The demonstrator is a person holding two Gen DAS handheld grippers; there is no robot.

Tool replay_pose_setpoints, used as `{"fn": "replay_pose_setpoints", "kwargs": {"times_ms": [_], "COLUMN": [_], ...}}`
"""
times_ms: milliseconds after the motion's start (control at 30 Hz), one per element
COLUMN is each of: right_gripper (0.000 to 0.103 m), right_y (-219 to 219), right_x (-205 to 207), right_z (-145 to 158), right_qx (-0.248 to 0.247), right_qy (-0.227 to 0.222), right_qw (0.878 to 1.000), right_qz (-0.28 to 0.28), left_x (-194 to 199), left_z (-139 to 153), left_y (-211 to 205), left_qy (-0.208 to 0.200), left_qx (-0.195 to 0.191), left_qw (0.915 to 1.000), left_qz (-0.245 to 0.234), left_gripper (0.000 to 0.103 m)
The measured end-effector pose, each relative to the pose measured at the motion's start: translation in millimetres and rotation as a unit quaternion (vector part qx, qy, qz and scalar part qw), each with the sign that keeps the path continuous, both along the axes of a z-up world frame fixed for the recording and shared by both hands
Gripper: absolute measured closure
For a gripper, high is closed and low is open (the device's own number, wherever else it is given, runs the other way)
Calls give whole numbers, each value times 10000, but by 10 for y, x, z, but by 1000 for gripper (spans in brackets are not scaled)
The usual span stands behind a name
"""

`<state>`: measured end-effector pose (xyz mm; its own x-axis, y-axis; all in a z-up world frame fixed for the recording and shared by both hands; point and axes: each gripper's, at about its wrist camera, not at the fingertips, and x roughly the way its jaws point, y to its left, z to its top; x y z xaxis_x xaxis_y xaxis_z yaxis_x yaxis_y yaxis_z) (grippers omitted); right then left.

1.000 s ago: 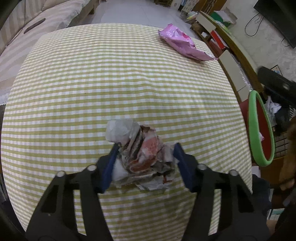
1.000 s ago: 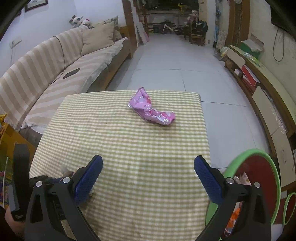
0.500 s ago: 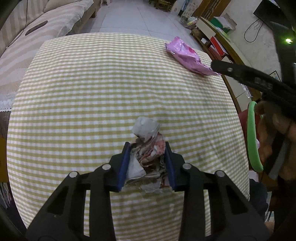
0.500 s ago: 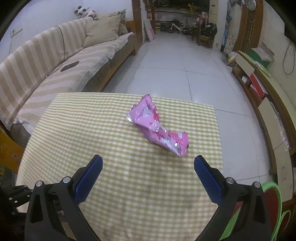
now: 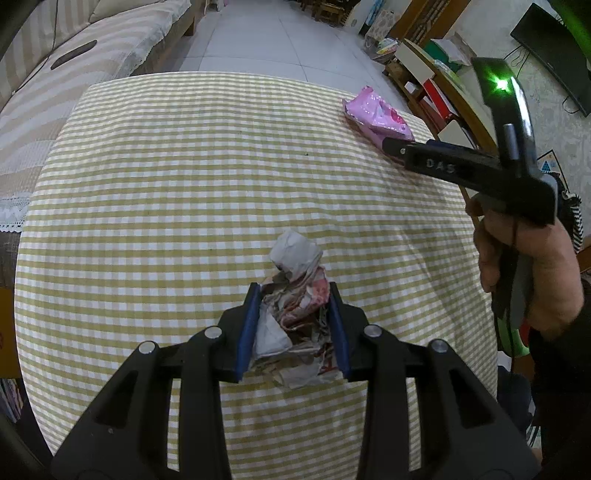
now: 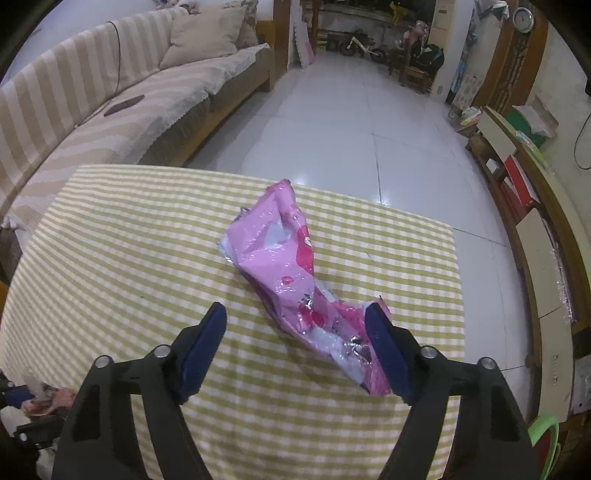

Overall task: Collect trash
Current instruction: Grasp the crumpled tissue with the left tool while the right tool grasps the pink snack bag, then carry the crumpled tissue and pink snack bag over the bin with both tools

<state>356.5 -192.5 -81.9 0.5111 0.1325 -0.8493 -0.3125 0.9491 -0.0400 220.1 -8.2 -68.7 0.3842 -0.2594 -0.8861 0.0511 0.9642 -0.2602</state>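
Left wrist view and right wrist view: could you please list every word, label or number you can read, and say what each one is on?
"DAS": raised letters on the side of the right gripper, seen in the left wrist view.
Pink wrapper: printed pictures only; no lettering can be made out.
Crumpled paper in the left gripper: red printed marks near its lower edge, too crumpled to read.
Wall clock: dial too small to read.

Crumpled matt paper wad (image 5: 295, 314), glossy crinkled pink foil wrapper (image 6: 291, 280), woven checked cloth tablecloth (image 5: 184, 192), matt black plastic left gripper (image 5: 293, 328).
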Motion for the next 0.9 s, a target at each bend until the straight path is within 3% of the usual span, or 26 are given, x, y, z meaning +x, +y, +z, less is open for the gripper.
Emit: {"fn": "replay_pose_setpoints", "kwargs": {"times_ms": [133, 267, 333, 900], "right_gripper": [60, 73, 88, 88], "right_y": [-44, -76, -67, -374], "right_x": [29, -2, -58, -964], "right_z": [-50, 5, 58, 870], "right_qx": [-88, -38, -30, 743], "right_qy": [-10, 1, -8, -364], "right_qw": [9999, 9999, 9999, 9959], "right_qz": [-121, -121, -100, -368], "left_x": [47, 39, 22, -384], "left_z": [15, 66, 111, 690], "left_y": [-67, -100, -88, -241], "left_qy": [-13, -65, -110, -665], "left_qx": [-3, -5, -14, 76], "left_qw": [10000, 10000, 9999, 9976], "left_qz": [-31, -36, -41, -168], "left_gripper": [69, 69, 69, 69]}}
